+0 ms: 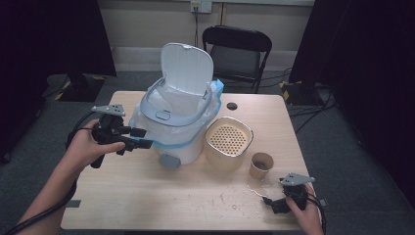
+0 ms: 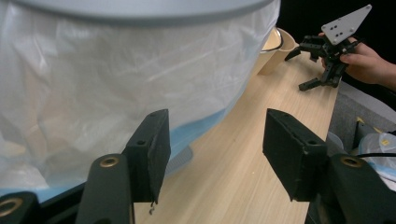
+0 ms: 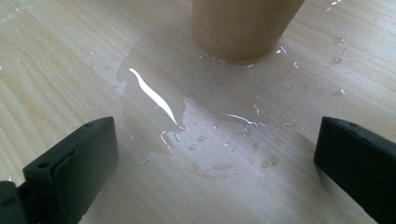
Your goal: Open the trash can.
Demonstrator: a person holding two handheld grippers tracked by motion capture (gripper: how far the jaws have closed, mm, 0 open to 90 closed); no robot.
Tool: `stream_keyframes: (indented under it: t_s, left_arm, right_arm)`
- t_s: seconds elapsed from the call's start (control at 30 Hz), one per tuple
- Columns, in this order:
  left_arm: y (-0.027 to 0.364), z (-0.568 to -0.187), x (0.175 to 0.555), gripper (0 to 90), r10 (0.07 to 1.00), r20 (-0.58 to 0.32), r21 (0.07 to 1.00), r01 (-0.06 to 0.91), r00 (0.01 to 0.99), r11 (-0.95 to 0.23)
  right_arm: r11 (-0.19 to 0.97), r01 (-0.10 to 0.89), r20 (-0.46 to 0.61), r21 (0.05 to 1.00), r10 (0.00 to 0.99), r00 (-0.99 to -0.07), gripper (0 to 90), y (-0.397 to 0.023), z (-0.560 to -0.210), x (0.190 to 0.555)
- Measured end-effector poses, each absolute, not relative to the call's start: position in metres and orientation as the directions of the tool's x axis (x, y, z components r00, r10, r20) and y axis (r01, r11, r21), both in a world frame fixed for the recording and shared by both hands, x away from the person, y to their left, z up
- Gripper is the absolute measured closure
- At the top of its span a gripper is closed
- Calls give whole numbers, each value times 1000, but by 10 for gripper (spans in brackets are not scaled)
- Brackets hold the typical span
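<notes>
Wooden table (image 1: 147,196): left gripper (image 1: 143,138), jaws apart and empty, faces the bagged bin (image 1: 173,129) at its three o'clock; right gripper (image 1: 270,201), jaws spread, waits below the cup (image 1: 261,165) at twelve

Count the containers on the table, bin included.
3: white bin with its lid up at centre-left; beige perforated-top canister right of it; paper cup further right, beside a spill. None seem hidden.

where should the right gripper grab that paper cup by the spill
Grip the paper cup across its side wall below the rim, coming in level from the right gripper side. It stands upright and open-topped, with something dark inside, so keep it vertical; spilled liquid pools at its base.
</notes>
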State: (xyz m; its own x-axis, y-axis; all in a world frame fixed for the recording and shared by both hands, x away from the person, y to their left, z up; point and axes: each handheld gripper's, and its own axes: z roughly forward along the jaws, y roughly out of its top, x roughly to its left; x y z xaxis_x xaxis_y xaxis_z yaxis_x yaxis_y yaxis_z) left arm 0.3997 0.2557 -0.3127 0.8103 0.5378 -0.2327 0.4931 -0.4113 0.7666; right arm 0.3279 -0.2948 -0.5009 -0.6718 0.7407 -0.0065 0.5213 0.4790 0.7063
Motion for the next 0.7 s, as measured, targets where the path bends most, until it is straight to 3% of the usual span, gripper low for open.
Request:
stream_keyframes:
  t_s: [0.7]
  left_arm:
    - [260, -356, 400, 191, 571, -262, 754, 534, 778, -383]
  right_arm:
    - [478, 521, -11, 708, 744, -668, 0, -294, -501, 329]
